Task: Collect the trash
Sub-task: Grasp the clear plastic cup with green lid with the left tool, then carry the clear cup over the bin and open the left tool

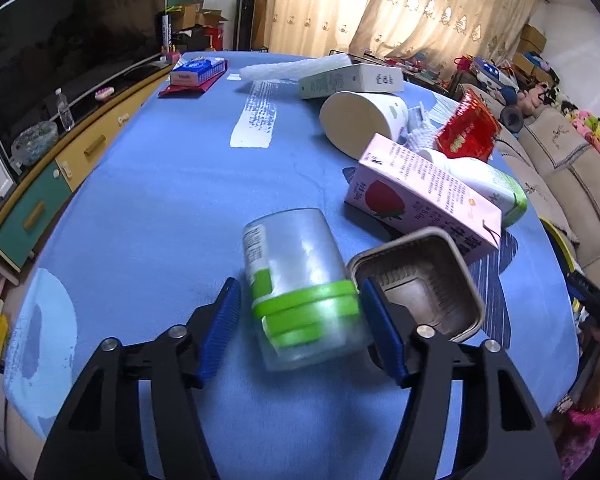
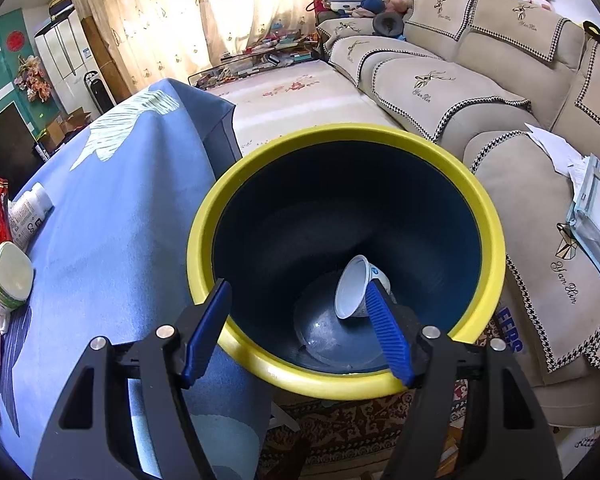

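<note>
The left gripper is spread wide around a clear jar with a green lid lying on the blue surface, its right finger hiding part of the foil tray beside it, which a pink carton crowds from behind. The right gripper hangs released and empty over the yellow-rimmed bin beside the surface. A white cup lies at the bin's bottom, partly hidden behind one finger.
</note>
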Motion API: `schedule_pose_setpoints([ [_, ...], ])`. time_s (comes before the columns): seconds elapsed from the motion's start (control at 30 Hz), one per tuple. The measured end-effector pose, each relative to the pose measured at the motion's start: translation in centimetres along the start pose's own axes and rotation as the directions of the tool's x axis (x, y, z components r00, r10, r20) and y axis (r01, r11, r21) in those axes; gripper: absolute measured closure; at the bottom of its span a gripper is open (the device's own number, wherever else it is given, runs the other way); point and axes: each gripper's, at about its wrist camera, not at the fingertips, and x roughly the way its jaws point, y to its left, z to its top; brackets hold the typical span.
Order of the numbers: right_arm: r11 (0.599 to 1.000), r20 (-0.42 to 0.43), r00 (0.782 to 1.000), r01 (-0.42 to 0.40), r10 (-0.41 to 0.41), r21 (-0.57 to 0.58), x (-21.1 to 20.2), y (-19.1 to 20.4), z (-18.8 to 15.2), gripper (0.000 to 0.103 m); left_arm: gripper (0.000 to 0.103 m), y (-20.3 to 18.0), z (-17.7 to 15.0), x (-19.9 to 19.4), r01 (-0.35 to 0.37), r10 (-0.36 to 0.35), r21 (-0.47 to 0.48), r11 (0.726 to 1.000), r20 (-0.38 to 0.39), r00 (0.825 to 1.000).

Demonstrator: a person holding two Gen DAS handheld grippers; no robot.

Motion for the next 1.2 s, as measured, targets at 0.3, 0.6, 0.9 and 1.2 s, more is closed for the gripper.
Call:
schedule_pose_setpoints([
  [0.3,1.000,-0.008,1.000,-0.010,0.010,-0.009,0.3,0.1,-0.2,0.037,0.051,0.2,0.3,1.1,0.010,-0.010,-0.010,1.000,0.002,1.000],
  [0.6,1.000,0.018,1.000,0.012,-0.012,-0.005,-0.3,-0.3,0.2,0.037,0.052,0.4,1.1,-1.6,-0.044,0.042,0.029,0.999,0.069,0.997],
  [0.9,1.000,0.041,0.999,0.019,-0.019,-0.003,-1.4,-0.8,0.5,0.037,0.052,-2.9,2.1,-4.7,0.022,-0.037,0.116,0.993,0.123,0.992],
  [1.2,0.997,0.101,0.992,0.072,-0.074,0.030,-3.7,-3.4,0.7,0.037,0.052,-11.8,3.9,-4.0,0.191,-0.225,0.303,0.934,0.083,0.971],
])
